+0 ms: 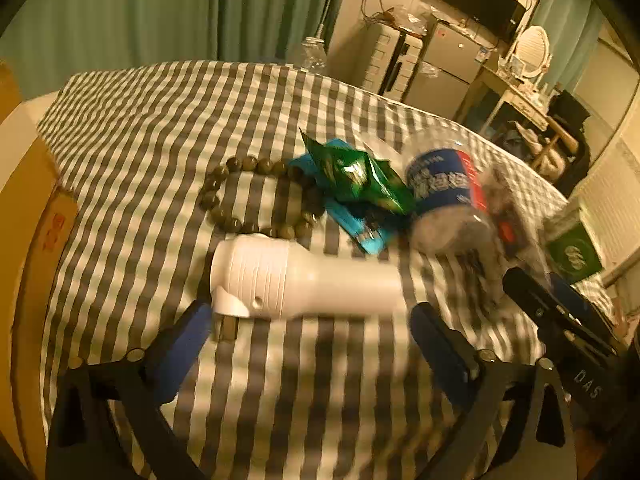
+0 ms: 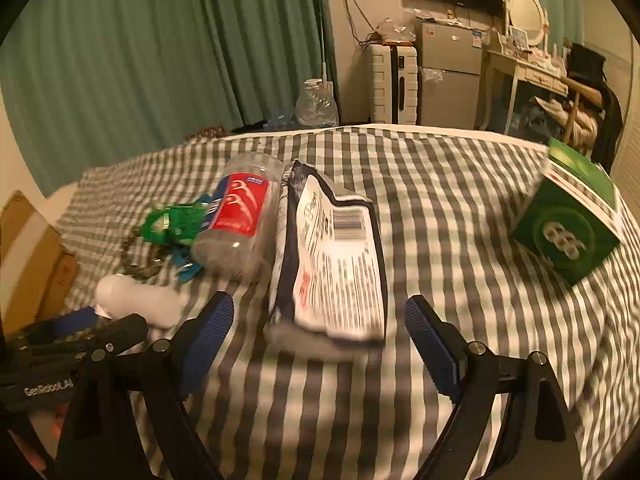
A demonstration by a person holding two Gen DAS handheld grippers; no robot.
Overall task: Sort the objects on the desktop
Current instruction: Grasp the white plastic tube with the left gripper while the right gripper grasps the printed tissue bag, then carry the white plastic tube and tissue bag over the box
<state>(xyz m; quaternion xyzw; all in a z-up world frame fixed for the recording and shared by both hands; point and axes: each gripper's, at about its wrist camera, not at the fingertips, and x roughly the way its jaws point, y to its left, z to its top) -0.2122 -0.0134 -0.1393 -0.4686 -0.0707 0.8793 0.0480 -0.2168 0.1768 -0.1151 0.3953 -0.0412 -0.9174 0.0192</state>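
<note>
White plastic bottle (image 1: 304,280) is seen lying on its side. Behind it, a ring of dark bead bracelet (image 1: 256,196) is laid flat. Green snack packet (image 1: 360,176) is piled on a blue packet (image 1: 360,228), beside the beads. Clear jar with blue-red label (image 1: 448,192) is lying tipped over. White printed pouch (image 2: 332,256) is laid flat next to the jar. Green box (image 2: 568,232) is set well apart, tilted.

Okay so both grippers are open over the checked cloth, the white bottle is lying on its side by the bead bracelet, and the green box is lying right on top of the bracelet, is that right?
Not quite. The green box stands apart at the far right of the checked cloth, nowhere near the bead bracelet; the right wrist view shows it. What overlaps the bracelet's edge is a green snack packet. The rest holds: left gripper and right gripper are open, and the white bottle lies on its side.
</note>
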